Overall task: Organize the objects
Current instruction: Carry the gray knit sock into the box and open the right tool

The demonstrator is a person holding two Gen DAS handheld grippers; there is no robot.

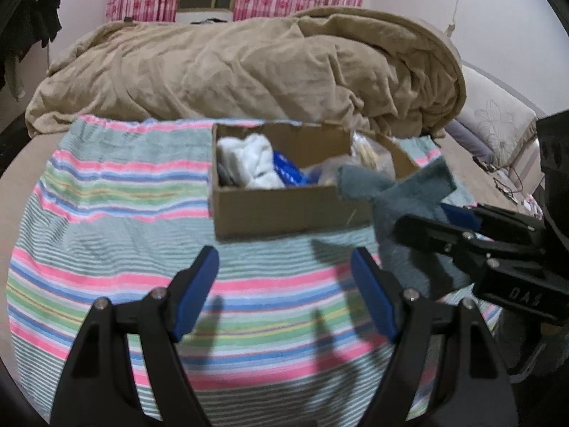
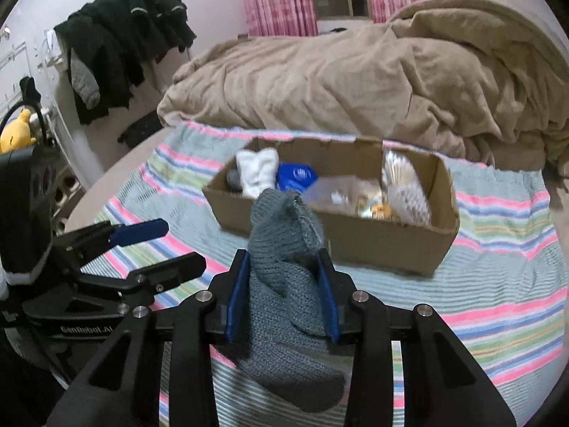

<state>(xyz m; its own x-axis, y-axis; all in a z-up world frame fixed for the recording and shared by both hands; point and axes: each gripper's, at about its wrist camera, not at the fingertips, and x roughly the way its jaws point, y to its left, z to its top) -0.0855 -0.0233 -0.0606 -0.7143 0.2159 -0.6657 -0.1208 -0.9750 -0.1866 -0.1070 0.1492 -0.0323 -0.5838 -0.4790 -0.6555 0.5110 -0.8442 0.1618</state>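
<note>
The cardboard box [image 2: 355,235] already held several items. The right gripper [image 2: 282,284] clenched a grey knitted sock [image 2: 281,277] just before the box, not yet deposited. The left gripper [image 1: 284,295] stood released, empty.

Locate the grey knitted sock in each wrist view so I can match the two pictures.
Left wrist: grey knitted sock at right of centre, clamped in the right gripper, beside the box.
Right wrist: sock at bottom centre, between the blue pads.
Shared landmark: cardboard box on the striped blanket.
</note>
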